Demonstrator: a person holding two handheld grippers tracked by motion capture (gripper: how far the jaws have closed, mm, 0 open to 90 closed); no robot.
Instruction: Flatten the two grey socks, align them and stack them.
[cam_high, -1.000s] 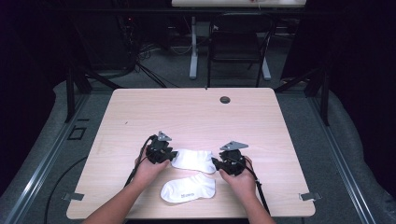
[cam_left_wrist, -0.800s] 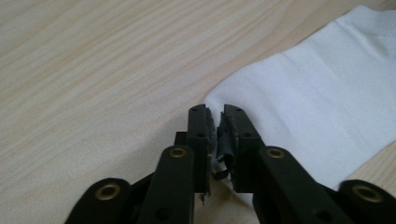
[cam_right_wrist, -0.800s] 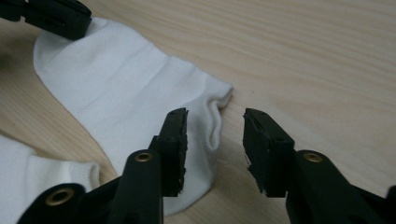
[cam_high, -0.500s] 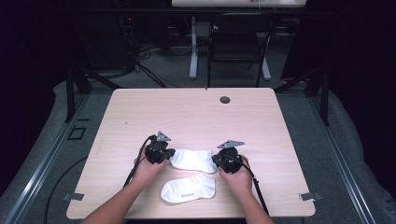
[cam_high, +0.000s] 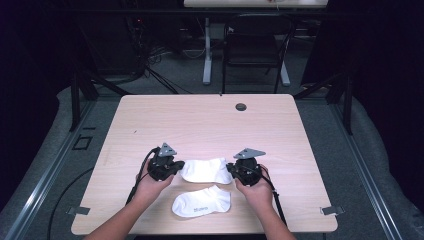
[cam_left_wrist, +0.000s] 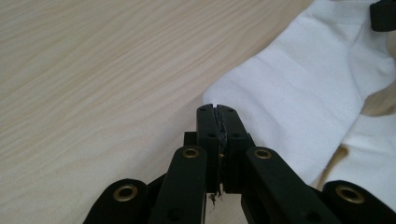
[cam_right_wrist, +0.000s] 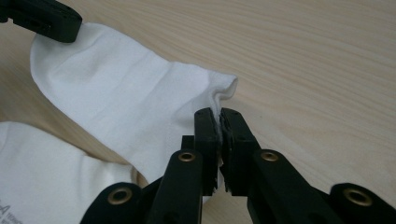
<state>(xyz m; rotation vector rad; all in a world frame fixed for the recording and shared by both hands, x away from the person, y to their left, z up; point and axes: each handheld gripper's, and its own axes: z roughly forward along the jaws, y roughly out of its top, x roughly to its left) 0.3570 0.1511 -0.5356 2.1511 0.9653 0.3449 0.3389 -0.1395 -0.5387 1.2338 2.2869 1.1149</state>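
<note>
Two hands rest low on the counter (cam_high: 210, 125); left tool (cam_high: 176, 167) and right tool (cam_high: 231, 169) each pinch an end of the far sock (cam_high: 206, 170).

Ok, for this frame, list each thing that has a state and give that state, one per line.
Left tool: shut, pinching one end of the far sock.
Right tool: shut on the far sock's other end, fabric bunched between the jaws.
Far sock: stretched out between both tools, on the table.
Near sock: lying flat, untouched.
Table: bare wood beyond the socks.
</note>
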